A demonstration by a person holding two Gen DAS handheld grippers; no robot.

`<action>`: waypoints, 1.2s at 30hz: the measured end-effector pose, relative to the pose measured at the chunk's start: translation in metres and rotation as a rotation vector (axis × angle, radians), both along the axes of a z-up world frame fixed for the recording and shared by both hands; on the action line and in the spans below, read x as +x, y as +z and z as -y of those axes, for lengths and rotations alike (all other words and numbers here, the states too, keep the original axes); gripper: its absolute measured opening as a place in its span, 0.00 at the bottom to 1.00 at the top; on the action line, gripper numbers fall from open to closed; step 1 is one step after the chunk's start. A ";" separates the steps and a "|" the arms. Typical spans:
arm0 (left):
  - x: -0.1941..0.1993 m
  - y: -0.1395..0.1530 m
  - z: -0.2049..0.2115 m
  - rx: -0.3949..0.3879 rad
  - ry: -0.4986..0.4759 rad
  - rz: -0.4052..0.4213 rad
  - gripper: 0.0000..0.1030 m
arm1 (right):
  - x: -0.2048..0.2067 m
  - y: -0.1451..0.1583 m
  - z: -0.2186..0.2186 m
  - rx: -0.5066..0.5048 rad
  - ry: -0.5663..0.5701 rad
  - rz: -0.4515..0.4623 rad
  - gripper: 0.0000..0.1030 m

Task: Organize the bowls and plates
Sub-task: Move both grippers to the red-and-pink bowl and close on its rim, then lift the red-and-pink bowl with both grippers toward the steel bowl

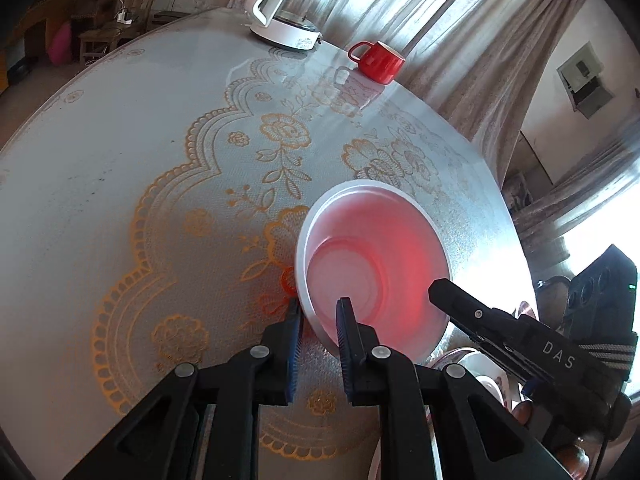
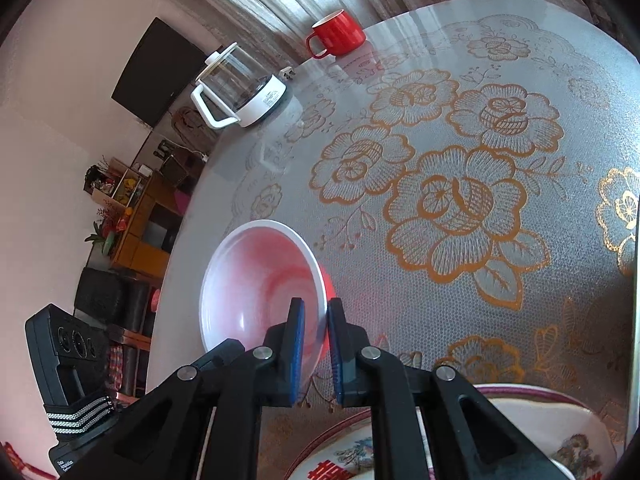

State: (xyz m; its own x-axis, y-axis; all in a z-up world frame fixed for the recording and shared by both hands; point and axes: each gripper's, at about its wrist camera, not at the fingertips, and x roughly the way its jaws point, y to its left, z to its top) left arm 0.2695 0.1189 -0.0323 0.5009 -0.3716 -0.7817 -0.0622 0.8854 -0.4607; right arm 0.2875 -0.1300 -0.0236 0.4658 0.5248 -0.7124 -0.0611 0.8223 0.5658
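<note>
A bowl (image 1: 380,256), white inside and red outside, hangs tilted just above the patterned tablecloth. My left gripper (image 1: 319,307) is shut on its near-left rim, one blue pad inside the bowl and one outside. My right gripper (image 2: 317,307) is shut on the opposite rim in the same way, with the bowl (image 2: 256,280) to its left. In the left wrist view a finger (image 1: 452,300) of the right gripper reaches the bowl's right edge. A decorated plate (image 2: 560,420) with a maroon rim lies under my right gripper at the table's near edge.
A red mug (image 1: 378,62) and a white-based glass kettle (image 1: 286,8) stand at the table's far side by the curtain. The round table (image 1: 120,140) carries a gold flower cloth. More dishes (image 1: 476,364) sit at the near right edge.
</note>
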 end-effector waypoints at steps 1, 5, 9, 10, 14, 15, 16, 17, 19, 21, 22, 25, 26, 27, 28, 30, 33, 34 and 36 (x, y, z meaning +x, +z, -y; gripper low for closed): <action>-0.004 0.001 -0.002 0.004 0.000 0.006 0.16 | -0.002 0.000 -0.003 0.000 0.011 -0.003 0.12; -0.015 0.002 -0.006 0.040 -0.001 0.024 0.16 | -0.007 0.001 -0.015 -0.017 0.037 -0.003 0.14; -0.019 0.003 -0.008 0.104 0.022 0.048 0.18 | -0.008 -0.001 -0.025 -0.021 0.048 -0.008 0.29; -0.019 0.003 -0.009 0.126 0.026 0.059 0.18 | -0.009 0.000 -0.028 -0.032 0.052 -0.001 0.31; -0.016 -0.004 -0.010 0.133 0.023 0.059 0.18 | -0.016 0.004 -0.038 -0.101 0.058 0.045 0.36; -0.016 -0.004 -0.011 0.132 0.029 0.065 0.18 | -0.017 0.005 -0.040 -0.119 0.060 0.057 0.36; -0.016 -0.004 -0.011 0.134 0.033 0.073 0.18 | -0.018 0.005 -0.043 -0.134 0.058 0.066 0.36; -0.016 -0.005 -0.011 0.132 0.038 0.077 0.18 | -0.019 0.006 -0.044 -0.143 0.055 0.073 0.36; -0.015 -0.006 -0.011 0.122 0.044 0.075 0.18 | -0.022 0.007 -0.045 -0.147 0.048 0.085 0.36; -0.017 -0.007 -0.011 0.116 0.044 0.075 0.17 | -0.024 0.006 -0.045 -0.146 0.042 0.086 0.36; -0.019 -0.008 -0.010 0.111 0.044 0.072 0.17 | -0.025 0.005 -0.046 -0.148 0.043 0.085 0.36; -0.021 -0.006 -0.011 0.088 0.048 0.070 0.18 | -0.028 0.002 -0.047 -0.165 0.039 0.073 0.36; -0.021 -0.006 -0.010 0.090 0.051 0.073 0.18 | -0.030 0.001 -0.046 -0.162 0.037 0.073 0.36; -0.020 -0.005 -0.009 0.091 0.049 0.077 0.17 | -0.031 0.001 -0.045 -0.158 0.038 0.077 0.36; -0.020 -0.005 -0.007 0.096 0.042 0.081 0.17 | -0.034 0.002 -0.045 -0.164 0.039 0.087 0.36; -0.023 -0.003 -0.003 0.117 0.030 0.095 0.17 | -0.036 0.004 -0.049 -0.205 0.042 0.113 0.29; -0.027 0.002 -0.002 0.121 0.031 0.118 0.16 | -0.039 0.004 -0.052 -0.223 0.048 0.120 0.16; -0.029 0.004 -0.001 0.123 0.032 0.126 0.16 | -0.040 0.005 -0.053 -0.232 0.045 0.126 0.15; -0.033 0.007 -0.002 0.127 0.031 0.139 0.16 | -0.041 0.006 -0.053 -0.236 0.045 0.131 0.15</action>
